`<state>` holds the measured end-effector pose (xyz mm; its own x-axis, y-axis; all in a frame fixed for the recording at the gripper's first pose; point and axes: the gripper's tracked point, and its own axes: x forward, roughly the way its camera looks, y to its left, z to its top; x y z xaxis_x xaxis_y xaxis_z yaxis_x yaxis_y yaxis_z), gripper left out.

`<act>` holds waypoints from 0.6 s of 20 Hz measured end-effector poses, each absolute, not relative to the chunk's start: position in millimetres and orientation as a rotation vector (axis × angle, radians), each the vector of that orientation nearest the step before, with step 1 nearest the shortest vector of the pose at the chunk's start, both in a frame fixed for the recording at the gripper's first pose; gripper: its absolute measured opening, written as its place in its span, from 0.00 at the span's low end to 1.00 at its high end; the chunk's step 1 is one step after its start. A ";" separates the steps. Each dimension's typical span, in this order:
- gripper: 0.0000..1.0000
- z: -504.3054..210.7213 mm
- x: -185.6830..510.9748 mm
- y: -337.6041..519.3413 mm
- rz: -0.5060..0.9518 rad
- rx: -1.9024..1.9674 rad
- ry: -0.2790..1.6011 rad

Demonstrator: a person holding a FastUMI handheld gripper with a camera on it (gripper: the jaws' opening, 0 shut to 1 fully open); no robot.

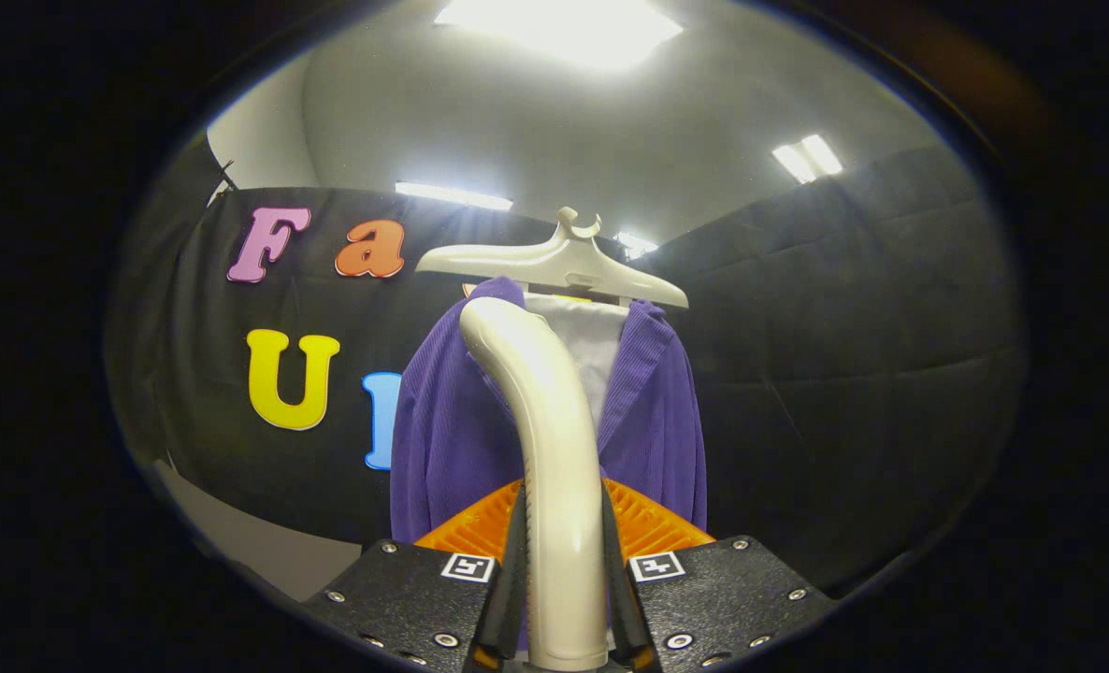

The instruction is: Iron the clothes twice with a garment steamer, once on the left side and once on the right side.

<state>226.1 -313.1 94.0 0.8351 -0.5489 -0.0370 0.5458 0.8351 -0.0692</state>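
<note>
My gripper [564, 561] is shut on the cream handle of the garment steamer [550, 439], which rises between the orange fingers [653, 523] and curves up and left at its top. Just beyond the handle a purple ribbed jacket [447, 439] with a white lining hangs on a cream hanger [564, 262]. The top of the steamer handle overlaps the jacket's collar on its left side. The steamer's head is turned away from me and hidden by the handle.
The black cloth wall [844, 355] stands right behind the garment and runs to both sides. A strip of pale floor or base [265, 551] shows low to the left. Ceiling lights [559, 28] shine overhead.
</note>
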 end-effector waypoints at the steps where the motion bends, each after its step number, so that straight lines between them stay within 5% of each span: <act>1: 0.38 86.6 228.0 -313.5 -0.585 -0.055 0.068; 12: 0.38 -15.1 220.5 -289.2 -0.595 -0.068 0.205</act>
